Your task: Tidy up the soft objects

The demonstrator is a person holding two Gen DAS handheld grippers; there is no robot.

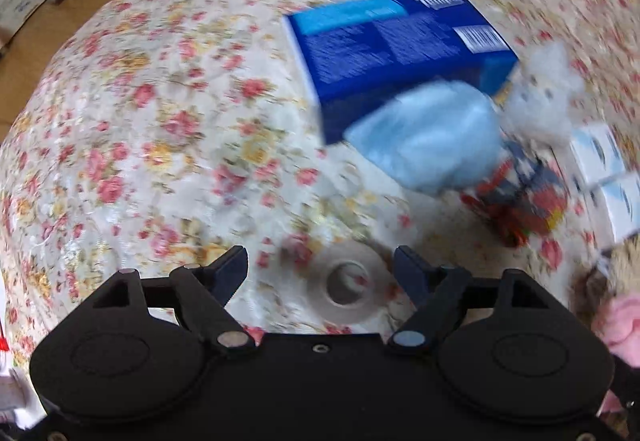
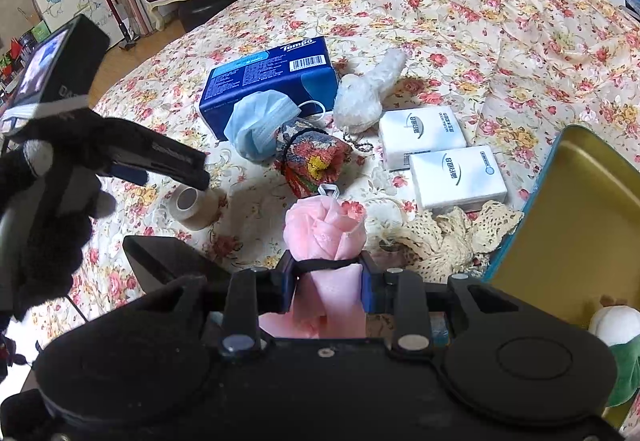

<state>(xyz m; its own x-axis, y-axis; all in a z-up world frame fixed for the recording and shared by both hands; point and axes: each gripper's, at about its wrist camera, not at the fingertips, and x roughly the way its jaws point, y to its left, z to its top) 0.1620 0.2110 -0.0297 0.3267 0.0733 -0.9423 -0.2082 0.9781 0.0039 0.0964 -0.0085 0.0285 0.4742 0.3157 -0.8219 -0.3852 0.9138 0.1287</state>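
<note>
Over the floral bedspread (image 2: 460, 1), left gripper (image 1: 320, 261) points steeply down with its jaws spread wide, nothing clamped; beige tape roll (image 1: 347, 281) lies flat on the cloth right between and below the fingertips, pads not pressing on it. Left wrist view is motion-blurred. From the right wrist view the left gripper (image 2: 176, 165) hangs just above that tape roll (image 2: 192, 203), held by a black-gloved hand (image 2: 48, 201). Right gripper (image 2: 328, 273) is closed tight on pink rolled cloth (image 2: 326, 229), pads squeezing it at the black band around its middle, rose-like top sticking out past the fingertips. Blue tissue box (image 2: 272, 81) sits further back on the bed, crumpled blue face mask (image 2: 260, 121) against its front edge, patterned fabric pouch (image 2: 316, 157) touching the mask, white plush toy (image 2: 364, 97) just right of the box. Two white tissue packs (image 2: 440, 153) lie side by side near the plush. Cream lace doily (image 2: 452, 233) is bunched beside the open gold-lined tin (image 2: 580, 221) at right.
</note>
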